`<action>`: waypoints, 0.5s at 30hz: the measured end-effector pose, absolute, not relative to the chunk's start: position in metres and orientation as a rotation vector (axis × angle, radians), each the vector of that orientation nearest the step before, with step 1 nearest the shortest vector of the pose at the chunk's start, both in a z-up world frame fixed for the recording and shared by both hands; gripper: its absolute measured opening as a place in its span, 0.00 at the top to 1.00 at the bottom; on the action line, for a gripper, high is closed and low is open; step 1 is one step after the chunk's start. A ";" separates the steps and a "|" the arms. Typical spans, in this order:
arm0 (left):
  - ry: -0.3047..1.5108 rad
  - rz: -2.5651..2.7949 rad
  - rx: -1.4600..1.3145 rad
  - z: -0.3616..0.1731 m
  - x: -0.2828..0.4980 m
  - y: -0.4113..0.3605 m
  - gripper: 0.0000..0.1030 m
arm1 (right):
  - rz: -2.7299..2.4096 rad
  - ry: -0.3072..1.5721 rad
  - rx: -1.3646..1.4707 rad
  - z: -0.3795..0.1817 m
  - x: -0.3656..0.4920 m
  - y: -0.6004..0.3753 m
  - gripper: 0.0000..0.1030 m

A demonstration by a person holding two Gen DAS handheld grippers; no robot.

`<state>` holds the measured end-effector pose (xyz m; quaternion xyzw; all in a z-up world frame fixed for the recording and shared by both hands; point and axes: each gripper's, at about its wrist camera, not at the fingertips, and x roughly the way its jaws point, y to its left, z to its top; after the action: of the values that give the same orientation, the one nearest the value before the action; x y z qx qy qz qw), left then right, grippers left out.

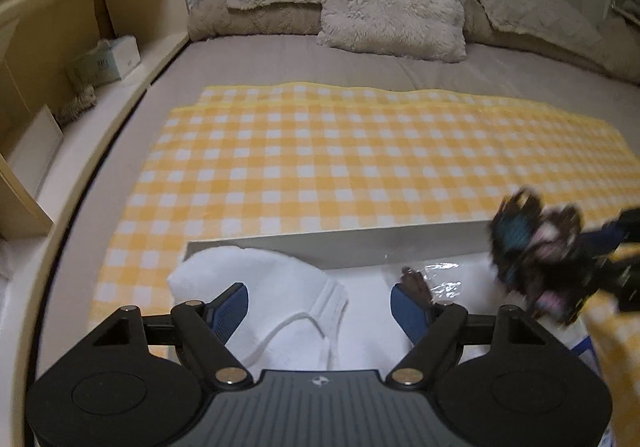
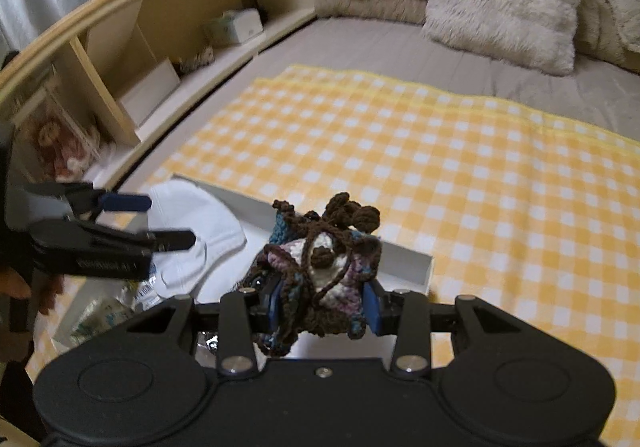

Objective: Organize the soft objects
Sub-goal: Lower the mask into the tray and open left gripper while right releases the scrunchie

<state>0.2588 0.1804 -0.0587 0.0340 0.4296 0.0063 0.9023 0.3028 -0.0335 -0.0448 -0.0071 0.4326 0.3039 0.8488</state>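
The crocheted piece point(image 2: 320, 271), a knot of brown, blue, pink and white yarn, is pinched between the pads of the right gripper point(image 2: 324, 307) above the near end of the shallow white box point(image 2: 404, 259). The white sock point(image 1: 264, 287) already lies in that box at its left end, with the left gripper point(image 1: 320, 307) spread wide over it, touching nothing. To place the yarn piece well, I would lower it into the free space beside the sock before letting go, minding the loose brown cords so none trail over the wall. The box sits on one yellow checked cloth point(image 1: 340, 159) spread on the bed point(image 1: 360, 63). Counted: one sock, one crocheted piece, one box, two grippers.
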 end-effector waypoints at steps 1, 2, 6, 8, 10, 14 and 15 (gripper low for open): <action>0.891 0.009 0.053 -0.060 0.261 0.181 0.23 | 0.640 0.926 -0.024 -0.049 0.304 -0.031 0.55; 0.896 0.007 0.037 -0.061 0.263 0.182 0.23 | 0.635 0.943 -0.036 -0.054 0.305 -0.028 0.47; 0.931 0.006 0.028 -0.069 0.270 0.179 0.23 | 0.609 0.964 -0.083 -0.062 0.303 -0.024 0.26; 0.950 0.005 0.043 -0.073 0.271 0.176 0.19 | 0.600 0.963 -0.096 -0.063 0.303 -0.023 0.21; 0.964 0.004 0.055 -0.075 0.271 0.173 0.14 | 0.599 0.963 -0.106 -0.064 0.303 -0.025 0.20; 0.971 0.010 0.061 -0.076 0.269 0.170 0.10 | 0.586 0.962 -0.114 -0.064 0.301 -0.031 0.17; 0.971 0.010 0.061 -0.076 0.268 0.169 0.10 | 0.583 0.961 -0.117 -0.064 0.301 -0.033 0.16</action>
<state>0.2676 0.1689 -0.0756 0.0295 0.4664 0.0049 0.8841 0.3007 -0.0328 -0.0635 -0.0553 0.4553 0.2762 0.8446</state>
